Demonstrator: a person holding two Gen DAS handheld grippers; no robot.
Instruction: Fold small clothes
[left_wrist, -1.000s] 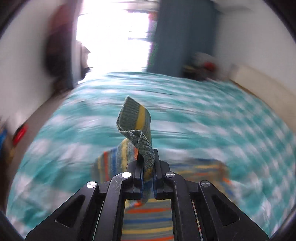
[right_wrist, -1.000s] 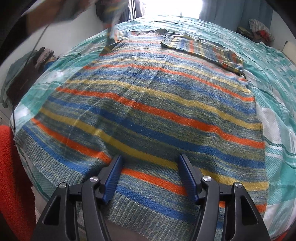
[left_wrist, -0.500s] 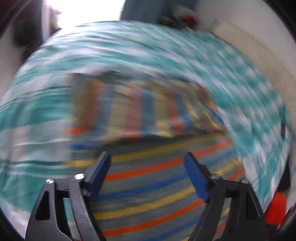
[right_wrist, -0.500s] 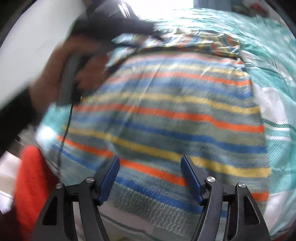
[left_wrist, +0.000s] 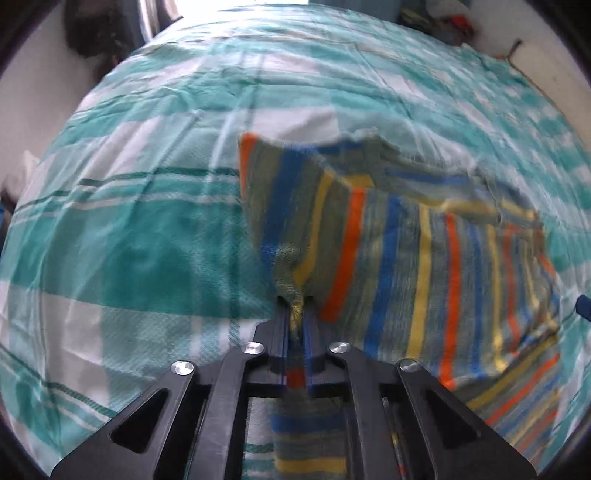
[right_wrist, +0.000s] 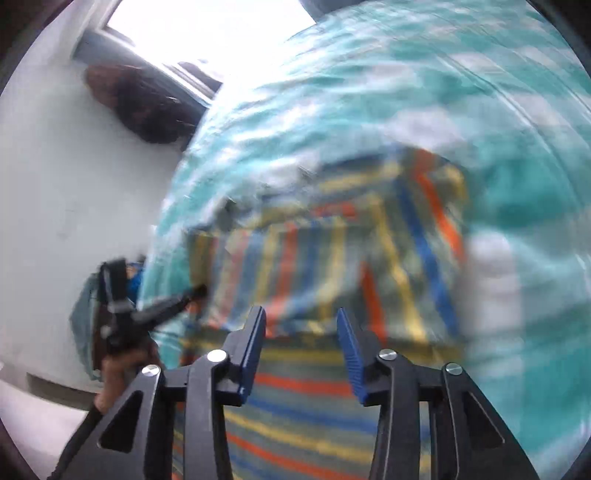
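Note:
A striped knit sweater (left_wrist: 406, 258) in blue, orange, yellow and grey-green lies on the bed. My left gripper (left_wrist: 297, 310) is shut on the sweater's edge, with fabric pinched between the jaws and pulled up into a fold. In the right wrist view the sweater (right_wrist: 332, 266) is blurred by motion. My right gripper (right_wrist: 301, 350) is open and empty above it. The left gripper (right_wrist: 147, 314) and the hand holding it show at the sweater's left edge in that view.
The bed is covered by a teal and white checked sheet (left_wrist: 147, 221). A white wall (right_wrist: 55, 184) and a dark bundle (right_wrist: 147, 110) hanging on it stand left of the bed. A bright window is behind it. Clutter (left_wrist: 443, 22) lies at the far corner.
My left gripper let go of the cuff, opened over the sweater, then shut on its edge. My right gripper stayed open and swung over the sweater.

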